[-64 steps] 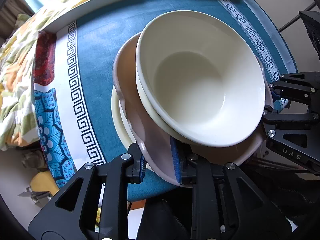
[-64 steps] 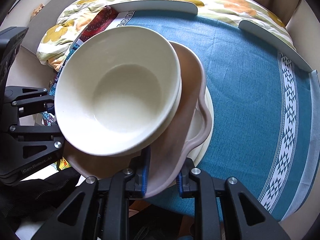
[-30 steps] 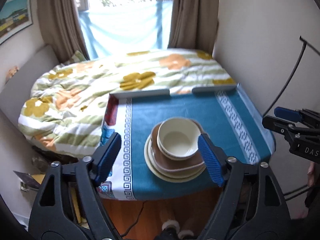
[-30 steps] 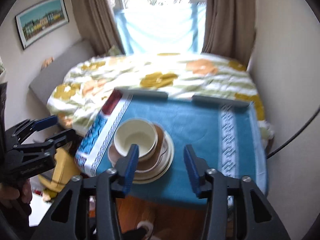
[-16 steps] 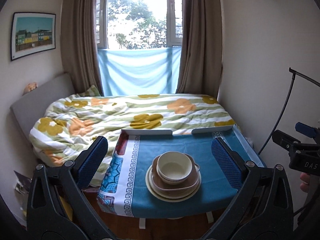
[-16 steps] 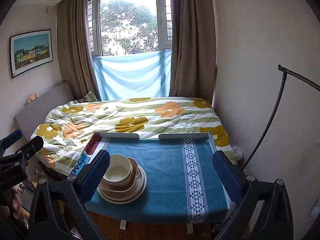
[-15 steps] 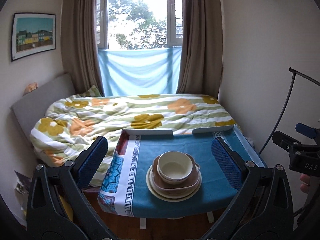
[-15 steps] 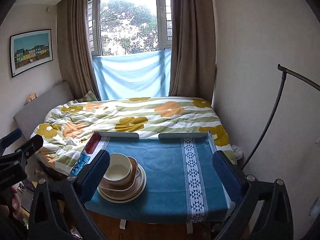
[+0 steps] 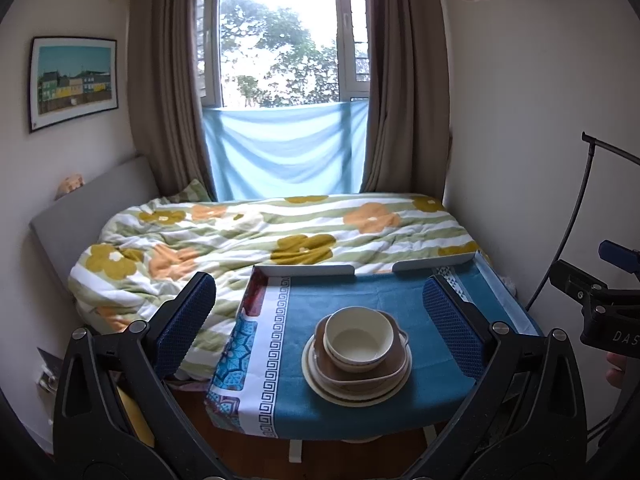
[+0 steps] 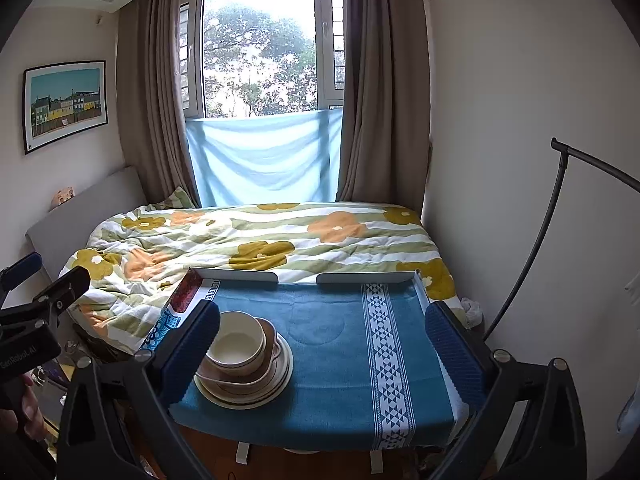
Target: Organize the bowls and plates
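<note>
Dishes [image 9: 357, 360] sit stacked, bowl on plates, on the counter [image 9: 360, 292] ahead of and below both wide-open, empty tools: centred before the left hand-held gripper [image 9: 320, 322], off toward the left finger of the right hand-held gripper [image 10: 322, 342].

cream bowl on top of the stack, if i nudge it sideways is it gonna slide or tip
The cream bowl looks glazed and rigid, so it would likely slide rather than flex. It sits off-centre in the brown scalloped dish, so a push could tilt it. It is probably ceramic and chips if dropped.
</note>
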A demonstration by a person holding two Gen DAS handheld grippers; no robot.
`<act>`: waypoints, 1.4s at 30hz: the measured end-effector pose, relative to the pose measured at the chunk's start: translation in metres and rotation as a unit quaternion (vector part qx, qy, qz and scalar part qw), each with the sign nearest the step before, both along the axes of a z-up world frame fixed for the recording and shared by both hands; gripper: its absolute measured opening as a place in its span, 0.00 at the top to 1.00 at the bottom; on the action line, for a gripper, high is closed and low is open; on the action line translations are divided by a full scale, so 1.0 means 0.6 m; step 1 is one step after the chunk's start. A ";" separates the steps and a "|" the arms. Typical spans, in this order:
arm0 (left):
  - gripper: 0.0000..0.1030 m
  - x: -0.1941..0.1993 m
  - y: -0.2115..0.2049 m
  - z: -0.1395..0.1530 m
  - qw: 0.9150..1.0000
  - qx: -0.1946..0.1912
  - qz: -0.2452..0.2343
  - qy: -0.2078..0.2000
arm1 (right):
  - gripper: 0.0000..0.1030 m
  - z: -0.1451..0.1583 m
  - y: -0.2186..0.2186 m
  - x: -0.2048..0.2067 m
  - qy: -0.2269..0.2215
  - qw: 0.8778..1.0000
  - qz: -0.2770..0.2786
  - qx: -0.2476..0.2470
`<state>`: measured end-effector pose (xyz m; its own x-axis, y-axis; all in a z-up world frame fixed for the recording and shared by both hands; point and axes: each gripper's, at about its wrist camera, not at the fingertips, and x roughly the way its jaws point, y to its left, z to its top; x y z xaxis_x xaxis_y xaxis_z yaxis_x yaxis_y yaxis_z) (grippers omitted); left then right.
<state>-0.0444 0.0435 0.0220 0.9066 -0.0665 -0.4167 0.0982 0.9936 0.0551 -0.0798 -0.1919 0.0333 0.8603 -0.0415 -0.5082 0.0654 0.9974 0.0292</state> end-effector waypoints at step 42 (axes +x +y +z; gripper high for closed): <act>0.00 0.008 0.013 -0.003 1.000 0.016 0.008 -0.009 | 0.01 -0.009 0.016 0.009 0.008 1.000 -0.009 -0.003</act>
